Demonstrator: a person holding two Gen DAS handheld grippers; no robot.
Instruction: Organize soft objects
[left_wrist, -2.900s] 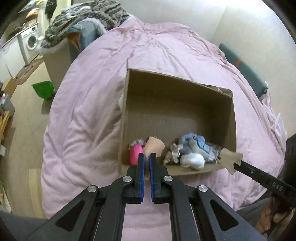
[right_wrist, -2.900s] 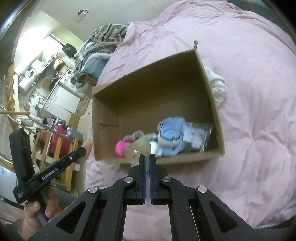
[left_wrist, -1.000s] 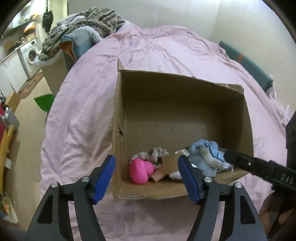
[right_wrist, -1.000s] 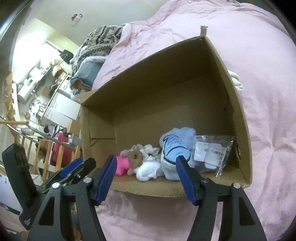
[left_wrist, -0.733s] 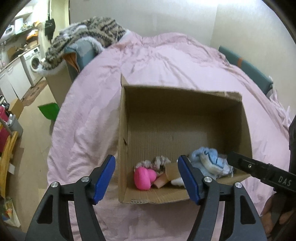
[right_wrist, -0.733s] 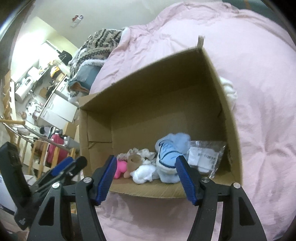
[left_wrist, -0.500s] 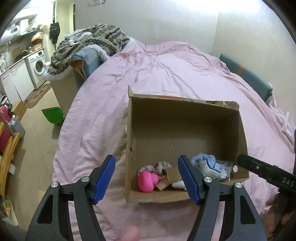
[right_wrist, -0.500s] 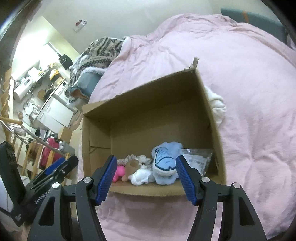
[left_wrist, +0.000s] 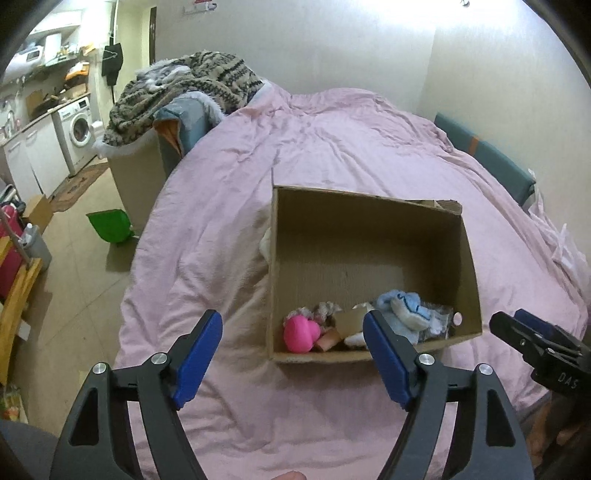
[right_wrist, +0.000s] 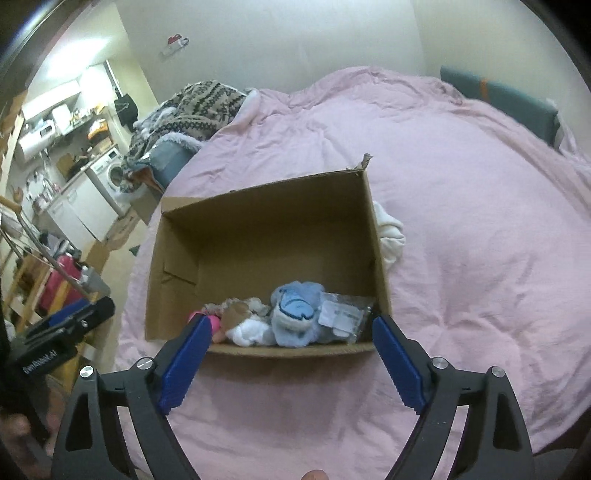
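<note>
Both grippers' jaws wide, empty

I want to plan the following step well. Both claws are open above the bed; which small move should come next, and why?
Probably bring one claw, likely the left claw, toward the white cloth lying on the pink duvet against the cardboard box. It seems the only soft thing still outside; the pink plush and blue plush are already inside. The jaws have just been opening and hold nothing.

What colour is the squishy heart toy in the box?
Bright pink. The heart toy shows best in the left wrist view, inside the cardboard box.
</note>
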